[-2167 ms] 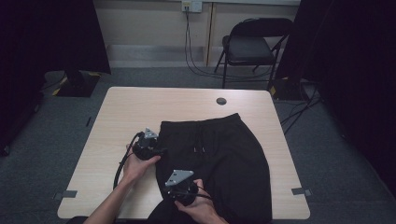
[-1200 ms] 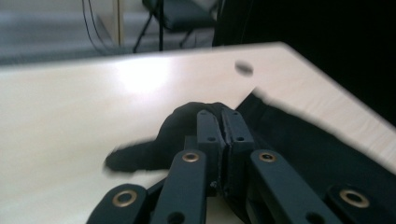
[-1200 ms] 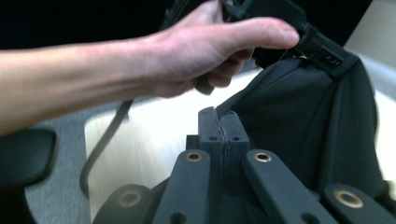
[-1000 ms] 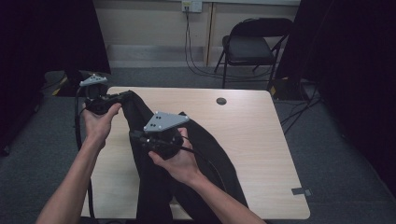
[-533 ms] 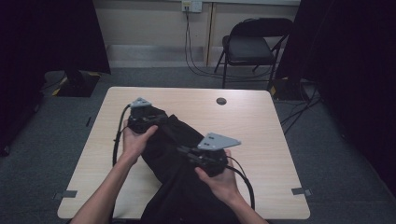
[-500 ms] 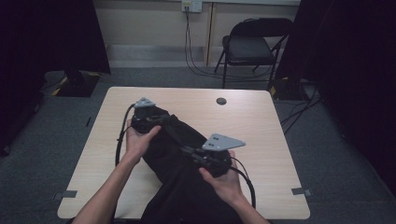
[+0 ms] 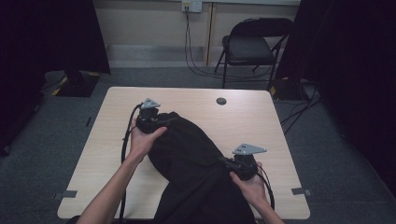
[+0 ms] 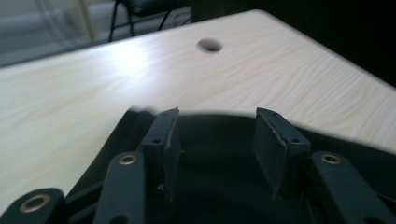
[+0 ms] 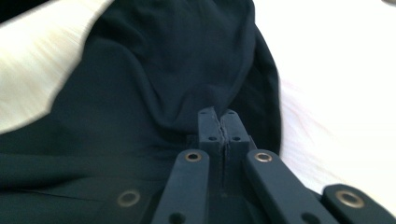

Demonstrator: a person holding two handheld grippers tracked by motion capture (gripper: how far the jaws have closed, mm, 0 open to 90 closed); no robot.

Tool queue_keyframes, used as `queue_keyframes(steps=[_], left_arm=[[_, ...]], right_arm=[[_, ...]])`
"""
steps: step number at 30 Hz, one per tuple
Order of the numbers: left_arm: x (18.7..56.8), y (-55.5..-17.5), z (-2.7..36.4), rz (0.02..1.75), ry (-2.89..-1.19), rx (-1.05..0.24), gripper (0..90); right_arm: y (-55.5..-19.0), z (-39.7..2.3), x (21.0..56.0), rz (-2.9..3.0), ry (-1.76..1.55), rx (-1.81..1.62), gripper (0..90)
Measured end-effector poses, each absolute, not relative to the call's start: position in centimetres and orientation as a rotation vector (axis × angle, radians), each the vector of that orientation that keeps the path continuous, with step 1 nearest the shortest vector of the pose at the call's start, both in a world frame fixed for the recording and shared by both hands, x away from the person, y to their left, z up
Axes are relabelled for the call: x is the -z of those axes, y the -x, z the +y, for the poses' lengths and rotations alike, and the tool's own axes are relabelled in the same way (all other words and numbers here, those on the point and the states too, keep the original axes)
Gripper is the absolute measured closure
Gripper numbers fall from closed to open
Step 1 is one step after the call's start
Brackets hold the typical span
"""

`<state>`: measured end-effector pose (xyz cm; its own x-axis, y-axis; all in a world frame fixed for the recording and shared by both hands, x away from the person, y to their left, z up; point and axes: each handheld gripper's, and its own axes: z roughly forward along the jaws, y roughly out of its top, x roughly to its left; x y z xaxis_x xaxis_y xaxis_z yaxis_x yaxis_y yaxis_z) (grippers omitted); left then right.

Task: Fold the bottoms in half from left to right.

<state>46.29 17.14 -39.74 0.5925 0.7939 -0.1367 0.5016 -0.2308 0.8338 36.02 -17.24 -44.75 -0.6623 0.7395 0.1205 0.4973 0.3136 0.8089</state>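
Note:
A black garment (image 7: 187, 154) lies slantwise across the wooden table (image 7: 261, 126), from the far left toward the near edge, where it hangs over. My left gripper (image 7: 158, 122) rests at its far end. In the left gripper view its jaws (image 8: 217, 135) have just been opening and stand apart, with the black cloth (image 8: 219, 186) lying loose between and under them. My right gripper (image 7: 229, 163) is at the garment's right edge. Its pads (image 9: 218, 119) are pressed together on a pinched fold of the fabric (image 9: 154, 93).
A round cable hole (image 7: 221, 101) sits in the table's far middle, also ahead of the left jaws (image 8: 209, 45). A folding chair (image 7: 250, 46) stands beyond the table. Bare tabletop lies at the left and far right.
Both hands have come down with the garment, which was held up over the far left corner. The right hand swept to the right front, stretching the cloth across the table.

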Motion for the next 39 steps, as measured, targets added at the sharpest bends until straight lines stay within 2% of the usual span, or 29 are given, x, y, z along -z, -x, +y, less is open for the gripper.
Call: queue_keyframes(steps=[3,5,11,15,18,19,23,26,30,33,36,39], left_arm=[[42.1,-44.4,18.4,1.058,-1.97,-0.359,62.9],[43.7,-43.1,19.1,1.053,-2.005,-0.297,66.9],[45.8,-39.7,19.9,1.035,-2.078,-0.246,68.7],[47.2,-39.4,18.6,1.016,-2.153,-0.203,68.4],[48.1,-39.5,17.4,1.002,-2.21,-0.196,66.9],[48.3,-39.6,17.2,1.004,-2.187,-0.147,66.7],[48.4,-39.3,16.2,0.98,-2.238,-0.244,70.1],[48.5,-39.6,16.2,0.937,-2.274,-0.341,75.9],[48.6,-40.9,16.6,0.958,-2.264,-0.403,76.1],[48.6,-43.0,17.4,1.017,-2.238,-0.403,73.6],[48.8,-44.9,17.7,1.065,-2.2,-0.469,73.6],[49.0,-47.0,18.1,1.102,-2.167,-0.493,73.8]], right_arm=[[-36.4,-17.8,45.5,2.319,-1.145,-1.214,82.4],[-36.5,-18.3,45.7,2.322,-1.146,-1.138,81.2],[-35.5,-19.9,45.1,2.228,-1.206,-1.074,71.9],[-33.6,-16.1,44.1,2.327,-1.027,-1.196,69.4],[-32.3,-12.4,45.0,2.456,-0.904,-1.204,68.3],[-32.0,-11.2,45.5,2.498,-0.865,-1.193,67.7],[-31.9,-7.9,47.6,2.602,-0.775,-1.139,65.0],[-32.5,-7.3,48.6,2.623,-0.793,-1.109,62.5],[-33.8,-6.6,49.3,2.607,-0.811,-1.119,61.1],[-35.2,-5.4,49.5,2.579,-0.792,-1.116,60.7],[-37.0,-4.2,49.6,2.569,-0.81,-1.117,60.4],[-38.6,-3.1,49.1,2.589,-0.828,-1.082,48.8]])
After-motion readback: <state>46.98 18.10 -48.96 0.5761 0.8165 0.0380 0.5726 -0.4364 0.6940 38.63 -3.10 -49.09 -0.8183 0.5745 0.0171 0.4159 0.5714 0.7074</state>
